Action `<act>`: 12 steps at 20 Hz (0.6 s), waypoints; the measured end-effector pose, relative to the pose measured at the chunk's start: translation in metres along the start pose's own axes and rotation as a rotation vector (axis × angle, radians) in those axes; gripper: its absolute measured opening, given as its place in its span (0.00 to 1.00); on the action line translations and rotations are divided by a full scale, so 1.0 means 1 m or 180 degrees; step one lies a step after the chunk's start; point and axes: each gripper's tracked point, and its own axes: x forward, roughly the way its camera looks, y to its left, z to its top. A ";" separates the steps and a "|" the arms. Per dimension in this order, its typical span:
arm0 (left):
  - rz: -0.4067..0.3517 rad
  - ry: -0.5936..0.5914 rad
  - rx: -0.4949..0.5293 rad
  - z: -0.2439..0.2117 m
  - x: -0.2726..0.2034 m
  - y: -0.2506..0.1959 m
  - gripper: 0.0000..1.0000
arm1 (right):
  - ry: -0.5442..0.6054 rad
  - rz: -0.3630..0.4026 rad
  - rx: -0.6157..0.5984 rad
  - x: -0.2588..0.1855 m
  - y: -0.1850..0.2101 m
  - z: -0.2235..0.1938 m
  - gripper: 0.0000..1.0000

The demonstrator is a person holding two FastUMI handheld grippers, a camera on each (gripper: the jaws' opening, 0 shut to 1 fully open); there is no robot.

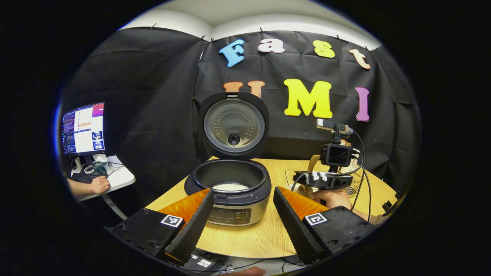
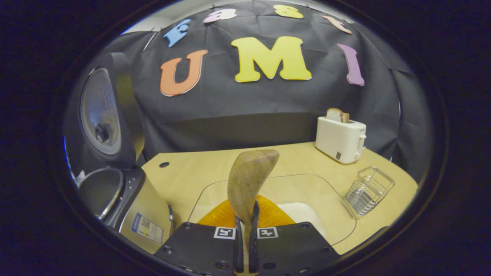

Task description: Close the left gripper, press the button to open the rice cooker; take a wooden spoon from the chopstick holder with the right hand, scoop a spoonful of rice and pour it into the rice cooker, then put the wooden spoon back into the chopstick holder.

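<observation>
Wooden spoon [image 2: 251, 180] is clamped between our right gripper [image 2: 245, 245] fingers, both pressing on the handle, bowl end up and tilted right. Below it we see a clear tray [image 2: 337, 214] on the desk [image 2: 191, 172] with white rice [image 2: 303, 214] in it. The wire chopstick holder [image 2: 368, 189] stands just right of the tray, and a white toaster [image 2: 340, 138] sits further back. The rice cooker [image 1: 230, 188] has its lid [image 1: 234, 124] standing upright, open, with some rice in the pot. Our left gripper [image 1: 243, 214] has its fingers spread wide, holding nothing, in front of the cooker. In the left gripper view the right gripper and the hand [image 1: 333, 197] holding it are to the cooker's right.
</observation>
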 end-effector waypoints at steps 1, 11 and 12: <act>-0.0008 -0.0008 0.0000 0.000 0.000 0.000 0.99 | 0.0046 0.0051 0.0227 0.000 -0.003 0.002 0.06; 0.0001 0.0037 -0.0004 -0.003 0.003 0.000 1.00 | 0.0295 0.0783 0.1262 -0.002 0.013 0.005 0.06; 0.0002 0.0039 -0.0006 -0.003 0.003 0.000 0.99 | 0.0316 0.0812 0.1348 -0.001 0.011 0.005 0.07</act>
